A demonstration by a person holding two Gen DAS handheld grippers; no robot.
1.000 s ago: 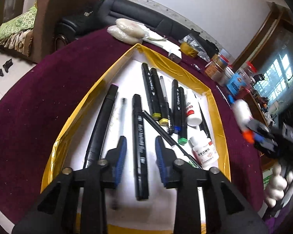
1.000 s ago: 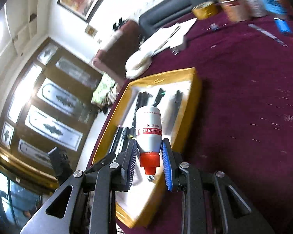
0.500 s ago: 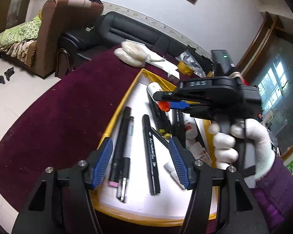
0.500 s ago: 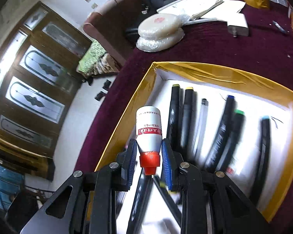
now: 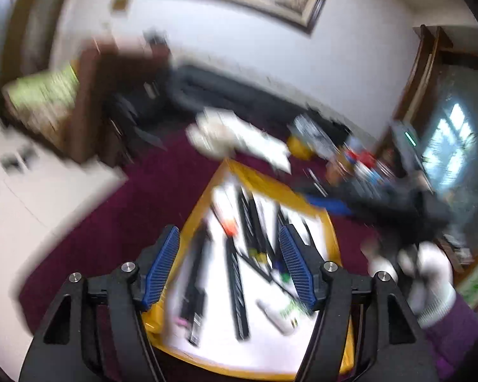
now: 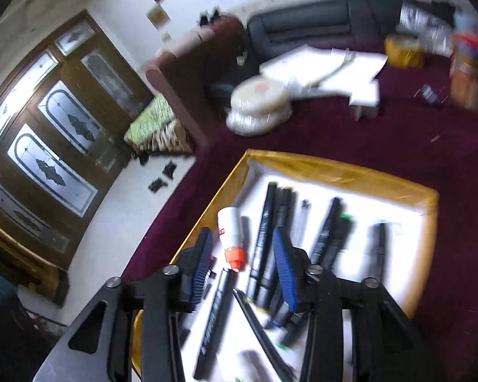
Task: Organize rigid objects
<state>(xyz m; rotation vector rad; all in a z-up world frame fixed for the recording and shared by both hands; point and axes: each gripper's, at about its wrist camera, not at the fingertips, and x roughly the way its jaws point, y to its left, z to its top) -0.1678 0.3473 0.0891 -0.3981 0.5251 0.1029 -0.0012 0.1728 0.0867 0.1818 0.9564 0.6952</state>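
A yellow-rimmed tray (image 5: 204,200) (image 6: 334,172) with a white floor holds several black markers (image 5: 235,280) (image 6: 264,232). A white bottle with a red cap (image 6: 231,232) (image 5: 226,219) lies in the tray by its left wall. My right gripper (image 6: 242,265) hovers just behind the bottle with its jaws opening, and the blue pads stand clear of it. My left gripper (image 5: 229,267) hangs above the near part of the tray, jaws opening, nothing gripped. In the blurred left wrist view the right gripper (image 5: 331,207) is at the right, held by a white-gloved hand (image 5: 430,280).
A small white bottle (image 5: 277,315) lies in the near right of the tray. On the purple tablecloth (image 6: 382,133) beyond are white round packs (image 6: 258,105), papers (image 6: 334,70), a tape roll (image 6: 401,51) and jars (image 6: 465,73). The table edge drops to the floor at the left.
My right gripper let go of the red-capped bottle, which now lies in the tray, and the jaws spread. My left gripper opened wider and drew up and back from the markers.
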